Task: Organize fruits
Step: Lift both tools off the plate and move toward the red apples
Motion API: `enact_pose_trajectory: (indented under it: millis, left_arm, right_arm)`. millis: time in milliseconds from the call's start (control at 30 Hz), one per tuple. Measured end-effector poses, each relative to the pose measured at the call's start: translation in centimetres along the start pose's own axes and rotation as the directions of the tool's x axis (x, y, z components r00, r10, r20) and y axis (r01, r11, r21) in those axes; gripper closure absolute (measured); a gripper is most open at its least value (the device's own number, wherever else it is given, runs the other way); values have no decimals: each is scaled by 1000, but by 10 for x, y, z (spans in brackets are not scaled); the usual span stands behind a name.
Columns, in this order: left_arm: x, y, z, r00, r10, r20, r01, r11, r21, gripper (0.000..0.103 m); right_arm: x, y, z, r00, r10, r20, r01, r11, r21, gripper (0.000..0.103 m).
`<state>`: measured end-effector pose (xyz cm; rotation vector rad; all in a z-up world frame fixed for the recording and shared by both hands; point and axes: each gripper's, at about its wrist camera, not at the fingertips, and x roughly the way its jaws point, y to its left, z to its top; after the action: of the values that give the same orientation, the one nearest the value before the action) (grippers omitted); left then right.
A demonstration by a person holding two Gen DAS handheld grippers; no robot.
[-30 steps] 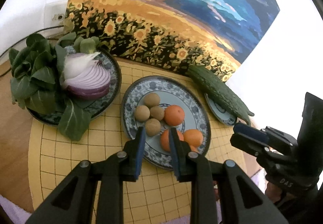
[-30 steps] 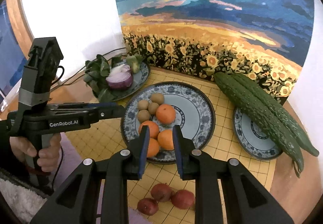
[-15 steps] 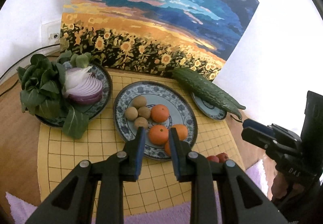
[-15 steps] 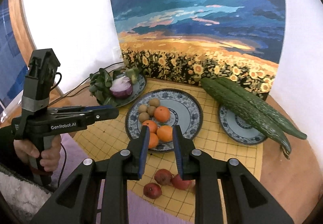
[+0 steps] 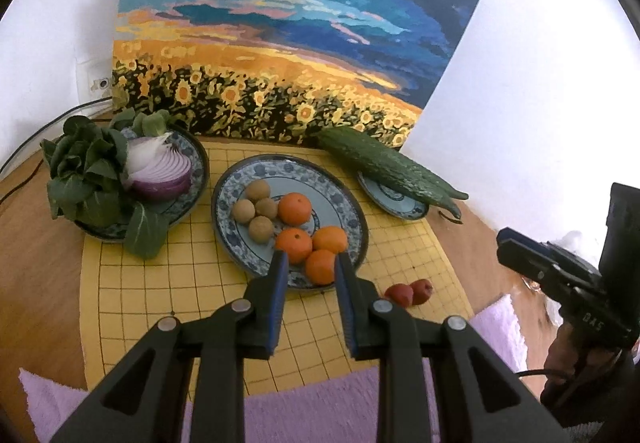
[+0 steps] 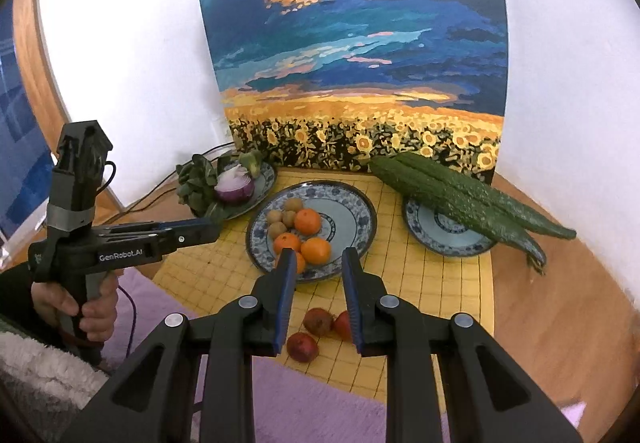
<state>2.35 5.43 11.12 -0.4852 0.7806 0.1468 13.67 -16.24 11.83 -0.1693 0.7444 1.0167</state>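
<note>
— Where did the fruit stand?

— Four oranges (image 5: 295, 208) and four small brown fruits (image 5: 256, 208) lay together on the big blue-patterned plate (image 5: 344, 199) at the middle of the yellow grid mat (image 5: 160, 283). Three small red fruits (image 6: 318, 321) lay loose on the mat near its front edge, apart from that plate.

— And the grippers?

— The left gripper (image 5: 310, 267) and the right gripper (image 6: 316, 263) both hung above the mat's front edge, jaws drawn in as far as they seemed to go, nothing between them.

— So which step?

— Between picks, I judged. The red fruits looked like the ones left; the right gripper hung nearest them. It would have needed to spread its jaws, drop and close gently on one round fruit.

— Anything in the way?

— Little. The red fruits touched one another, so one could roll. The onion (image 5: 160, 171) and greens (image 5: 86, 173) on the left plate (image 5: 196, 155) and the cucumbers (image 6: 460, 191) across the small plate (image 6: 440, 239) toward the right edge stood well clear. The painting (image 5: 288, 43) leaned behind, a purple cloth (image 6: 304, 403) lay in front.
</note>
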Motion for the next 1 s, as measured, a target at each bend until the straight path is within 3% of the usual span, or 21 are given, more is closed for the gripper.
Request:
enact_pose_trajectory:
  millis: [300,600,1000]
  left_arm:
    - [-18,-5,-13,1000,0,3,0,1000,25,79]
    - [-31,-23,-31,1000,-22,-21,24,993,118,79]
    - [-19,-38,-60,990,-61,-126,81,984,160,79]
  right_arm:
    - [-12,13,-19,1000,4,-23,-4,1000,10,79]
    - [-24,28,-31,999,5,-35,-4,1000,21,79]
    - [-26,29,-61,993,-9,-115,18,997,73,79]
